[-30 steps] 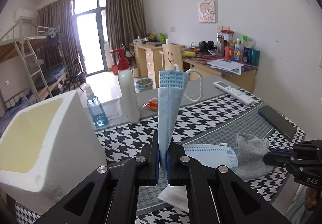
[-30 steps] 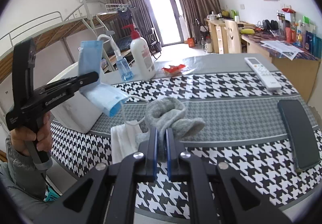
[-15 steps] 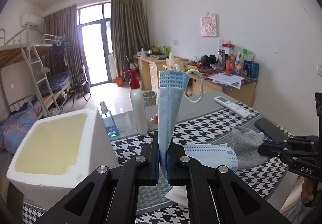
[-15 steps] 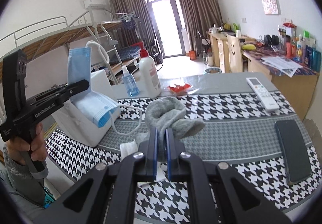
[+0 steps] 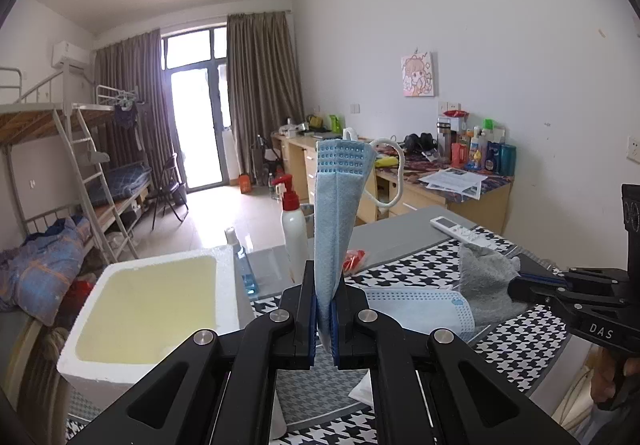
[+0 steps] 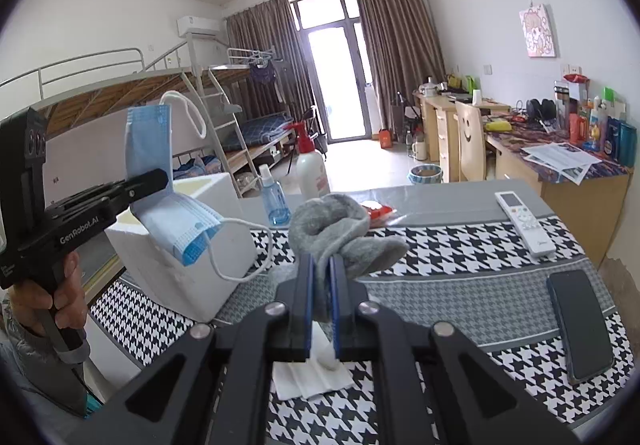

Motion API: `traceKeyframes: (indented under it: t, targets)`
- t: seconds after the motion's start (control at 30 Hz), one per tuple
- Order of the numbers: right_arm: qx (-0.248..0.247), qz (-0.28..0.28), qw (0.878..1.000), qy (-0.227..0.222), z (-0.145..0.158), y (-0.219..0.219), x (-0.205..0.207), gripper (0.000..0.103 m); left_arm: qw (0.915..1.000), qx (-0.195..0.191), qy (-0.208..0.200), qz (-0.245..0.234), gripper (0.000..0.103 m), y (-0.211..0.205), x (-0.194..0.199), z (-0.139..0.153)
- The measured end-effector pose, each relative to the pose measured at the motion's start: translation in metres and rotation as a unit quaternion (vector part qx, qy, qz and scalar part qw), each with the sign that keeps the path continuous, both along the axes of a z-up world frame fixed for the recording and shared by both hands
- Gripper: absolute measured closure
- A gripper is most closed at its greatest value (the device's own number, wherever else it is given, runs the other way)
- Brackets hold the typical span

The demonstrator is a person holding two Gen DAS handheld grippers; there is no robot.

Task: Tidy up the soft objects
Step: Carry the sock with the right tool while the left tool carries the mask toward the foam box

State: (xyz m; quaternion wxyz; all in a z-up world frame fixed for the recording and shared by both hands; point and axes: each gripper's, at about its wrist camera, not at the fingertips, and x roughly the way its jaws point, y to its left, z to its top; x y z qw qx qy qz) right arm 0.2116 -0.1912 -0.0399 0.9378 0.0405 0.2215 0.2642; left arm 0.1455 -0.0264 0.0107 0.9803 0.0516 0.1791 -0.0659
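My left gripper is shut on a folded blue face mask and holds it in the air; the mask's other half hangs to the right. From the right wrist view the left gripper holds the mask beside a white foam box. My right gripper is shut on a grey sock, lifted above the table. The sock also shows in the left wrist view. The open foam box is at lower left there.
On the houndstooth tablecloth lie a white tissue, a dark phone and a white remote. A pump bottle, a blue spray bottle and a red packet stand behind.
Both grippers have risen with their loads, the mask and the sock now well above the table. The foam box's inside has come more into the left wrist view.
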Motion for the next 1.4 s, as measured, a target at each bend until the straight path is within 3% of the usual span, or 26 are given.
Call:
traceKeyframes:
  t: [0.53,1.4]
  targets:
    - [0.000,0.012,1.000,-0.029,0.021,0.022,-0.002,0.093,0.9991,-0.004,-0.031,0.027,0.098,0.026,-0.009,0.017]
    - [-0.003,0.087,0.995,-0.051,0.041,0.093,0.007,0.093,0.9905,-0.023,-0.054,0.124,0.098,0.093,-0.027,0.029]
